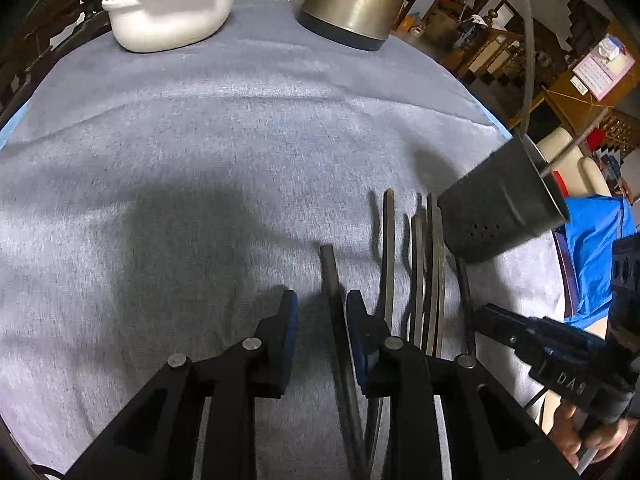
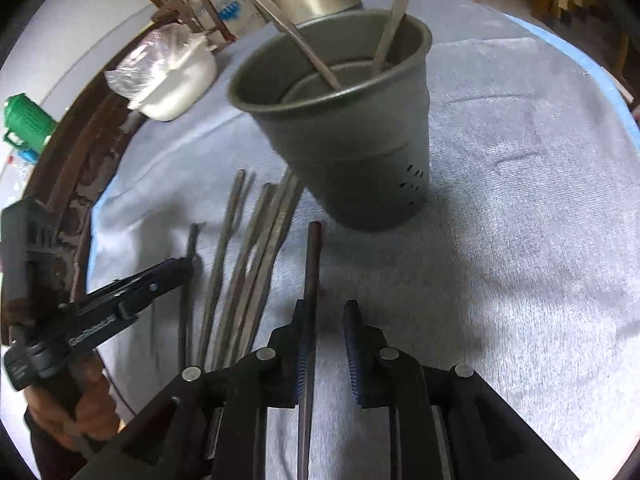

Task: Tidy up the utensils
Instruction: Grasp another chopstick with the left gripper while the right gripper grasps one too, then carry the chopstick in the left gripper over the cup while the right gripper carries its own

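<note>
Counting two chopsticks (image 2: 390, 28) in holder (image 2: 352, 136)

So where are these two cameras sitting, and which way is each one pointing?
Left wrist view: sits on the left hand-held gripper, facing forward over the grey cloth; its fingers straddle a chopstick. The right hand-held gripper shows at the right.

Right wrist view: sits on the right hand-held gripper, facing the grey holder cup; a chopstick lies against its left finger.

Shared: cup, loose chopsticks, white dish, kettle.
</note>
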Demonstrator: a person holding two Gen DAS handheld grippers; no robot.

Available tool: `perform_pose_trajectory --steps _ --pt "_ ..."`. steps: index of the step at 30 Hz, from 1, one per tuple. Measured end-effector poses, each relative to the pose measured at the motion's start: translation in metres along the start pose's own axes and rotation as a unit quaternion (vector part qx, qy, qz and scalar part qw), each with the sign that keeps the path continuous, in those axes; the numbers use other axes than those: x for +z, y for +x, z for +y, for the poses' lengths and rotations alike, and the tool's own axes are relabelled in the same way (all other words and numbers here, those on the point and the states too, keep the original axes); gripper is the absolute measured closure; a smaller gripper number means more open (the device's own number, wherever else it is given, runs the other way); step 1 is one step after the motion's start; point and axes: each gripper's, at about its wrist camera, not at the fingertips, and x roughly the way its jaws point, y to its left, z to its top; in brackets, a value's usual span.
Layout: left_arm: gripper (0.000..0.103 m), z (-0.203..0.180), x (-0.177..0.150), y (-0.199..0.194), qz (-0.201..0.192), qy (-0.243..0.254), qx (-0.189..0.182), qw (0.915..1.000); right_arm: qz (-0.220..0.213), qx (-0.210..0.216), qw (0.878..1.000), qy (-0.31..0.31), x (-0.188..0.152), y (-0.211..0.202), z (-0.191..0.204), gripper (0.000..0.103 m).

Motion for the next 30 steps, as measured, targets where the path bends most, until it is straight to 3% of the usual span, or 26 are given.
perform_pose_trajectory --steps 6,7,10,13,23,30 --pt "0.078 -0.004 0.012 0.011 0.007 -0.003 0.014 0.9999 0.011 -0.04 0.998 -0.05 0.006 0.016 0.026 0.086" --pt "0.081 -0.005 0.013 0.012 0.006 -0.003 0.018 0.9998 0.008 -0.044 0.997 -0.06 0.006 0.016 0.029 0.093" --pt "0.094 -0.005 0.012 0.012 0.004 -0.003 0.02 0.9998 0.009 -0.025 0.998 -0.063 0.005 0.014 0.027 0.094" --pt "0.095 -0.006 0.007 0.006 -0.013 -0.004 0.023 0.9996 -0.008 0.007 0.998 -0.059 0.005 0.005 0.022 0.094" --pt "0.095 -0.022 0.002 -0.061 -0.13 -0.001 -0.002 0.9916 -0.093 0.083 0.989 -0.078 -0.004 -0.053 0.012 0.095" --pt "0.096 -0.044 0.004 -0.125 -0.234 0.013 -0.013 0.9721 -0.183 0.12 0.97 -0.107 -0.006 -0.103 0.025 0.096"
